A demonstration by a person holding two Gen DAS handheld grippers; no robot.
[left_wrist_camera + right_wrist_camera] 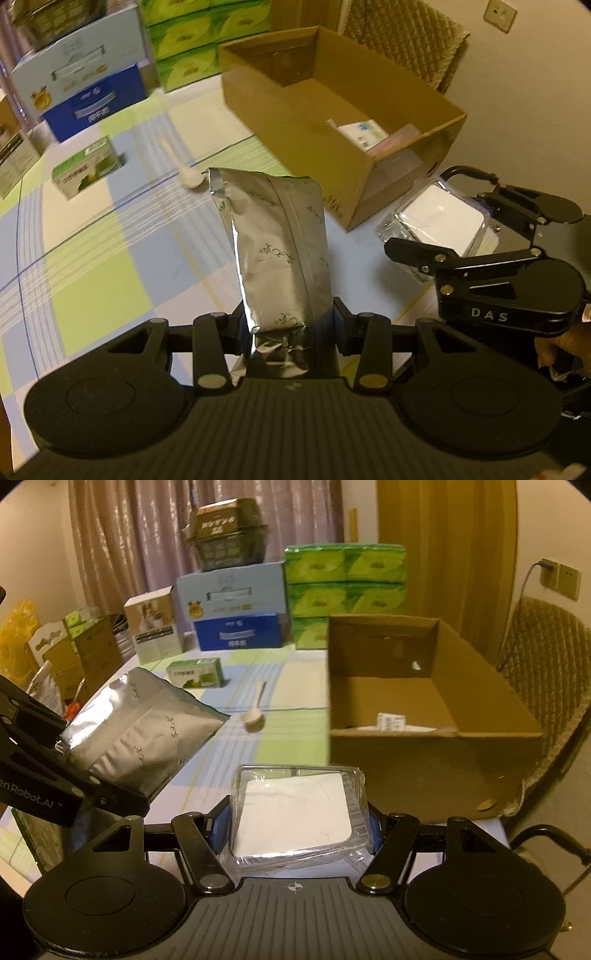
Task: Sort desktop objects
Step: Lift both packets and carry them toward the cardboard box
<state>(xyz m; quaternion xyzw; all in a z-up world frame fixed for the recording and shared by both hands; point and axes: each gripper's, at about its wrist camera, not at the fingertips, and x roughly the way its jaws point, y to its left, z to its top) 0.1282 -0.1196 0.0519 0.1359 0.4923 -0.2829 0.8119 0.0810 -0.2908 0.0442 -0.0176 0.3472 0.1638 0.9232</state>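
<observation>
A checked blue, green and cream tablecloth (280, 686) is covering the table, with stacked cartons at twelve o'clock before a curtain. The left gripper (286, 328) is clenching a crinkled silver foil pouch (277, 243) by its lower end, held above the cloth. At three o'clock the right gripper (295, 823) is squeezing a flat, plastic-wrapped white packet (295, 812), just before the open cardboard box (436, 760)

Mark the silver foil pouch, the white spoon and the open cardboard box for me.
silver foil pouch (280, 258), left wrist view, middle of its front face.
white spoon (254, 719), right wrist view, its bowl.
cardboard box (424, 764), right wrist view, near outer wall.
</observation>
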